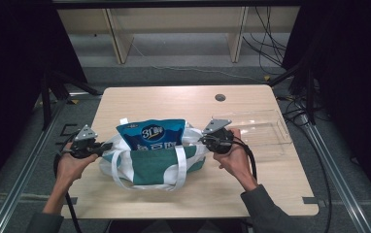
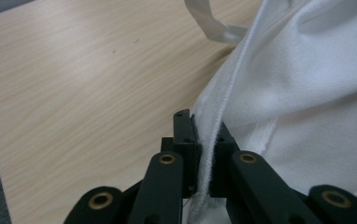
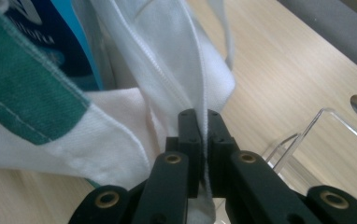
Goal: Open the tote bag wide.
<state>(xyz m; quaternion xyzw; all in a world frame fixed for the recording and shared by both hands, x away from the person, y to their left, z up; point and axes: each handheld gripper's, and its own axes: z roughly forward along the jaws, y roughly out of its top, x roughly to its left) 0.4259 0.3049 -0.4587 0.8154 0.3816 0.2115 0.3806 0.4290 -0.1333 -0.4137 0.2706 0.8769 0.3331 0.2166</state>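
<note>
Bag (image 1: 154,165) sits mid-table toward the near edge, blue pouch (image 1: 150,136) standing in it. Left gripper (image 2: 204,140) and right gripper (image 3: 203,135) each have jaws clamped on a white side seam, probably to spread the mouth. Tray (image 1: 266,131) lies close by the right edge; the table's (image 1: 174,99) far half is free.

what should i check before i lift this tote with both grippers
1. Left gripper shut on the tote bag edge: ok.
2. Right gripper shut on the opposite edge: ok.
3. Blue pouch seated inside the bag: ok, though its top sticks out.
4. Handles free of the grippers: ok, they hang loose in front.
5. Clear tray away from the lift path: cannot tell, it sits close beside the right gripper.
</note>
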